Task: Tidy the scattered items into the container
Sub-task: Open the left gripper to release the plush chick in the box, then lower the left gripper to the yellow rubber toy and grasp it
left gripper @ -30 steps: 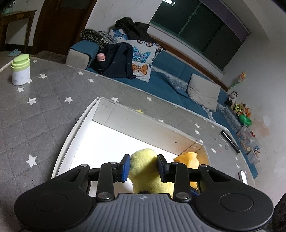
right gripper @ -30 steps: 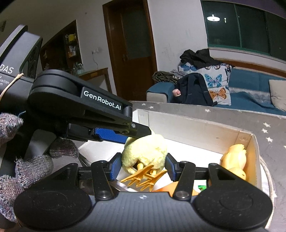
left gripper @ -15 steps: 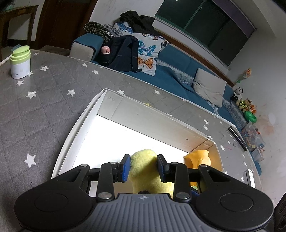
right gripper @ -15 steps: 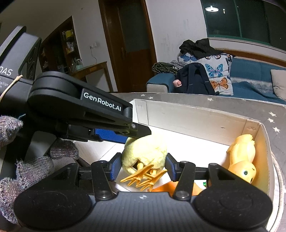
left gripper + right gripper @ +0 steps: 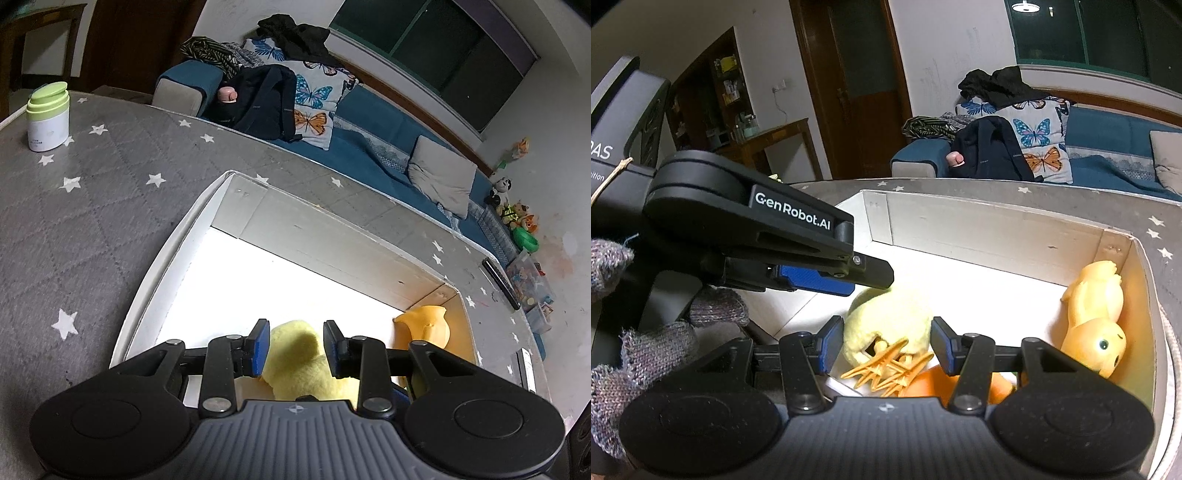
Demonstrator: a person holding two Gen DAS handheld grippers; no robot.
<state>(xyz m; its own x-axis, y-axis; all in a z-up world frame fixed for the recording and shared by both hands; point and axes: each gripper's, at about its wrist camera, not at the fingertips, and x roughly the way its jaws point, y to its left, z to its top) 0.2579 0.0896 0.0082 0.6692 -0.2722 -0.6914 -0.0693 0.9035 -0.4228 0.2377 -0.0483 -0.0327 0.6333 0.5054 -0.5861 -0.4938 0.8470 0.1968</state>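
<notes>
1. Covering the table [image 5: 92, 206] is a grey quilted cloth with white stars; a white open box [image 5: 236, 206] sits on it, long side running toward the right edge.
2. Left gripper [image 5: 295, 345]: blue pads sit close on either side of the yellow plush chick [image 5: 295, 350], over the box's near wall. Contact looks likely, but the pads' inner faces are hidden, so grip not confirmed.
3. Right gripper [image 5: 882, 345]: jaws partly apart, flanking the same plush chick [image 5: 894, 314] and its orange feet [image 5: 886, 365]; gaps visible on both sides.
4. Gloved hand [image 5: 639, 347] holds the left device.
5. Orange rubber duck [image 5: 1097, 317] lies in the box's far right corner, against the right wall.
6. Green-lidded white jar [image 5: 48, 118] stands near the table's far left edge, well apart from the box.
</notes>
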